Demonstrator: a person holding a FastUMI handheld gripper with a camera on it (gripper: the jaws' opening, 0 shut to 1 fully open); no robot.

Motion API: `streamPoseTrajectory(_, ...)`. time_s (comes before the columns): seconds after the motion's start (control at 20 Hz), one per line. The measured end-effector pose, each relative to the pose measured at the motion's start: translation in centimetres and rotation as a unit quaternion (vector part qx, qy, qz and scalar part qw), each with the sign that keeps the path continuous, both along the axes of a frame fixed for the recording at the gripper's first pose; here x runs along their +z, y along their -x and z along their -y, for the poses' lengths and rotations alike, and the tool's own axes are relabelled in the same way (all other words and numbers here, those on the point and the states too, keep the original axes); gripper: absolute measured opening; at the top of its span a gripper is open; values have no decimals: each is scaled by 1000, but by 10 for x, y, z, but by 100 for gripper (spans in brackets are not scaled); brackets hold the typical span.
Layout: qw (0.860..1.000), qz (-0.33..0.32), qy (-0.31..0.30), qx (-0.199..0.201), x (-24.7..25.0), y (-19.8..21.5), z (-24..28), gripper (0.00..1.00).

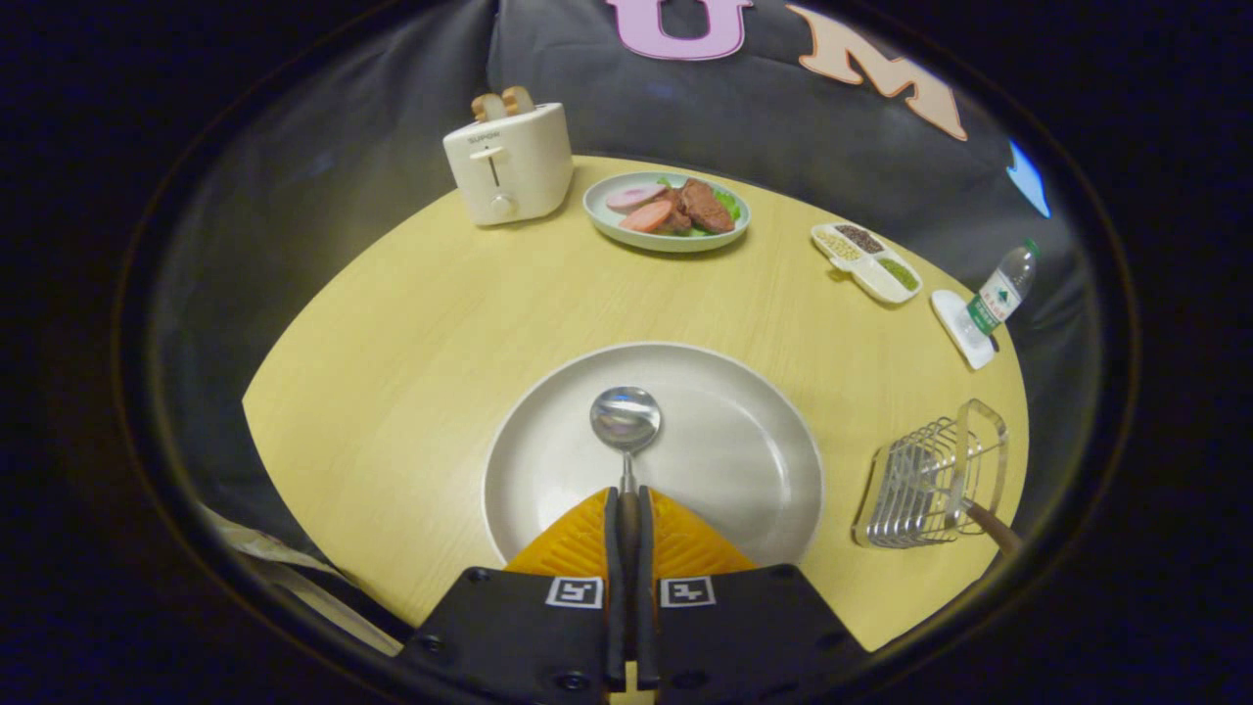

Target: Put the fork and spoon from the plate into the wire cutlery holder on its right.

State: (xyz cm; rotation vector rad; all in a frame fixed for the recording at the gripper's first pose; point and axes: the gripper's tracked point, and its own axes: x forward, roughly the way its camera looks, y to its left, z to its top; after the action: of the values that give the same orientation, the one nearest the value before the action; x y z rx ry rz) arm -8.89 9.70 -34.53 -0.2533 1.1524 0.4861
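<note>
The spoon (626, 431) lies on the large pale plate (744, 460), its bowl pointing to the far side and its dark handle running back toward the near edge. The tongs (626, 509) are closed on that handle, both fingers pressed against it from left and right with almost no gap between them. The plate sits at the near middle of the round wooden desk (411, 343). To its right, near the desk's right edge, stands the wire cutlery holder (930, 485), with a brown handle (994, 529) sticking out of it at the near right. Farther off, a toaster (509, 162) with bread in its slots stands at the far left, a plate of food (668, 211) just right of it, then a divided dish (866, 262) and a water bottle (1000, 292) lying at the far right.
</note>
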Motion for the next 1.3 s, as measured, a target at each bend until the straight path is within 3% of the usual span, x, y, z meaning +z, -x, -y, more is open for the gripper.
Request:
streamPoseTrajectory(0.45, 1000, -18, 12, 12, 17, -2, 16, 7)
streamPoseTrajectory(1.3, 997, 16, 63, -36, 83, -36, 124, 7)
